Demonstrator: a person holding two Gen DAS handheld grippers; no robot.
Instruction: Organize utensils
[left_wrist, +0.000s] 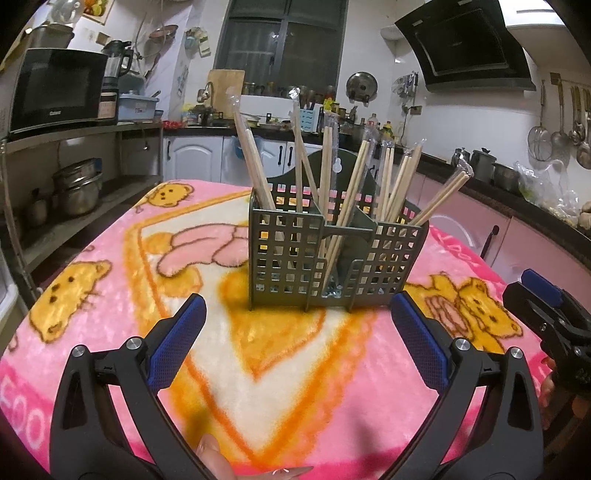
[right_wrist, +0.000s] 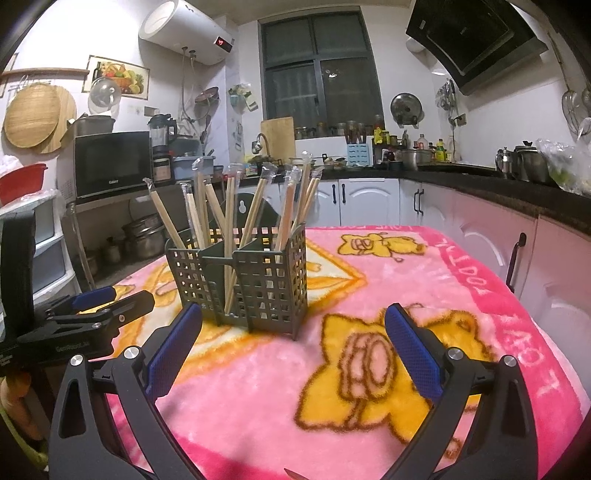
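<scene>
A grey-green perforated plastic utensil caddy (left_wrist: 338, 254) stands on the pink fleece blanket with yellow bears (left_wrist: 110, 280), its compartments full of wrapped wooden chopsticks (left_wrist: 325, 162). Nothing lies between it and either tool. Only the right wrist view shows the white water heater (right_wrist: 188, 31). The left gripper (left_wrist: 297, 345) and right gripper (right_wrist: 293, 349) both hover low, jaws spread wide, holding nothing.

Right tongs (right_wrist: 293, 314) spread wide, empty; chopsticks (right_wrist: 231, 236) standing in caddy (right_wrist: 258, 280).
</scene>
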